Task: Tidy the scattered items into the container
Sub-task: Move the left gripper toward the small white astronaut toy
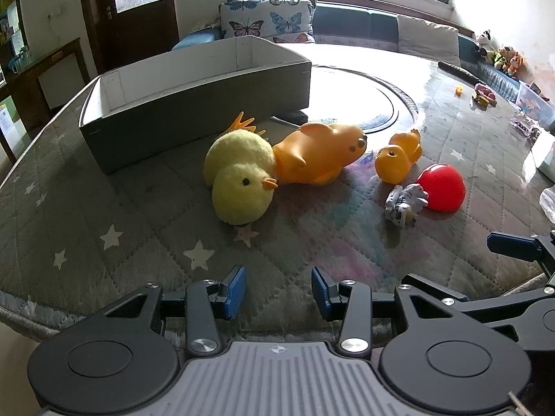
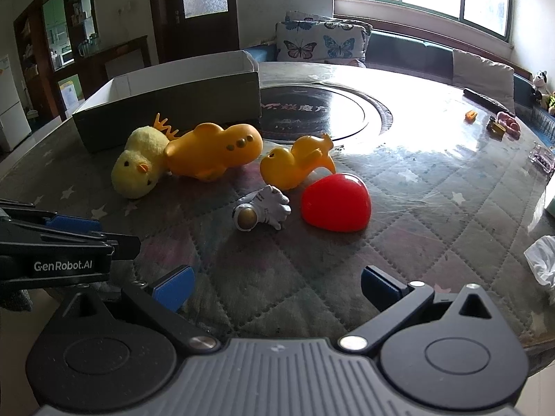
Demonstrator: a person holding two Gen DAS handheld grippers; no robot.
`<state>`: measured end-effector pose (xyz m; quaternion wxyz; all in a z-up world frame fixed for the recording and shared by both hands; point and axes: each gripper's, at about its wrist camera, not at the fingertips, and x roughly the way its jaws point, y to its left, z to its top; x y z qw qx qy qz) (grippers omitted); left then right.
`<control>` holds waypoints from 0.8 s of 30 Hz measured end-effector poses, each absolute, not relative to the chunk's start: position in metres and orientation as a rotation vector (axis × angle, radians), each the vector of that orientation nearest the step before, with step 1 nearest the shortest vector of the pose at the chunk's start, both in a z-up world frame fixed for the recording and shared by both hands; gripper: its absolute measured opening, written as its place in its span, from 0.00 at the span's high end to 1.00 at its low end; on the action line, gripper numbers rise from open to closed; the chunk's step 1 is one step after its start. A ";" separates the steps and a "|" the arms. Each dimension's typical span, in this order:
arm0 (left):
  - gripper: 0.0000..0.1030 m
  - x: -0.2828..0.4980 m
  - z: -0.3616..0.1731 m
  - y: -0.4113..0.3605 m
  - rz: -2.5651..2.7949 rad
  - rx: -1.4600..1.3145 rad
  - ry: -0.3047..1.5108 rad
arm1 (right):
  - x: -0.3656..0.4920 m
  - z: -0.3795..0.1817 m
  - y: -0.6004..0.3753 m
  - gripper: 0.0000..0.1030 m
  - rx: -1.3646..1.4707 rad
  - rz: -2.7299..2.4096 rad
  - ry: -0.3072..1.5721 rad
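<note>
Toys, like the plush chick (image 1: 239,180), sit on the bench just near of the empty box (image 1: 194,104). Both tools (image 1: 278,291) (image 2: 277,286) released, holding nothing; I'd grab the chick's body first.

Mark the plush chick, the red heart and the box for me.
plush chick (image 1: 239,187): left wrist view, on its head.
red heart (image 2: 334,202): right wrist view, middle of its top face.
box (image 1: 194,118): left wrist view, near outer wall.
</note>
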<state>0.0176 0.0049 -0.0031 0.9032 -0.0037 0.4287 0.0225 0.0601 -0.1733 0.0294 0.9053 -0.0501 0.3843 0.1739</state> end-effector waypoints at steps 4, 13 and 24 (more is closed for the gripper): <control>0.57 0.020 -0.003 0.005 0.046 -0.008 0.887 | 0.063 0.029 -0.172 0.00 -0.103 0.362 0.794; 0.57 0.023 -0.003 0.009 0.049 -0.014 0.889 | 0.067 0.028 -0.169 0.00 -0.107 0.372 0.793; 0.57 0.032 -0.003 0.012 0.044 -0.023 0.894 | 0.075 0.027 -0.165 0.00 -0.105 0.385 0.799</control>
